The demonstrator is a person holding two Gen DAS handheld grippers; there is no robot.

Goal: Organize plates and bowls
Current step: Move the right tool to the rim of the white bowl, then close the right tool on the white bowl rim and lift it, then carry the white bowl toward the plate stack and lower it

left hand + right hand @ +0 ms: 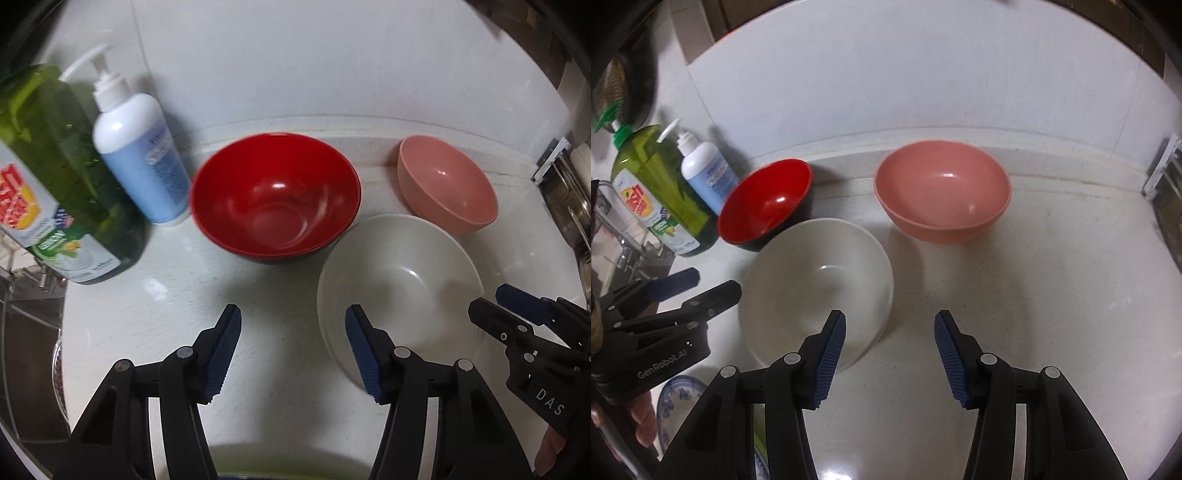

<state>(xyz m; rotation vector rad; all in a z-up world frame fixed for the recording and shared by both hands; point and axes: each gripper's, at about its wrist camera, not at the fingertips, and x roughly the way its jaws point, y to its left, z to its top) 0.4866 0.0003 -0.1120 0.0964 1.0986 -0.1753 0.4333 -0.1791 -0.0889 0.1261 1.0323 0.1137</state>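
left wrist view, item by item. white countertop (155,295) against a white wall. red bowl (275,197), black outside, upright, near the back edge. white bowl (400,291), upright, in front of and to the right of the red one, rims close; whether they touch cannot be told. pink bowl (447,184), upright, back right, just beside the white bowl. white pump bottle (138,155) with a blue label, left of the red bowl. green dish soap bottle (62,177), further left, just beside the pump bottle. left gripper (293,354): jaws apart, nothing between the blue pads; its right finger overlaps the near left rim of the white bowl in this view, but contact cannot be told. right gripper (491,306): seen at the right edge, beside the white bowl, tips parted.

right wrist view. same three bowls: red bowl (766,201) back left, white bowl (816,291) in front of it, pink bowl (942,190) well to the right and standing alone. right gripper (890,354): jaws apart, empty, over bare counter, its left finger at the white bowl's near right rim. left gripper (714,282): at the left edge, released, held by a hand (642,421). blue-patterned plate (677,402), partly visible at the lower left, behind the gripper arm.
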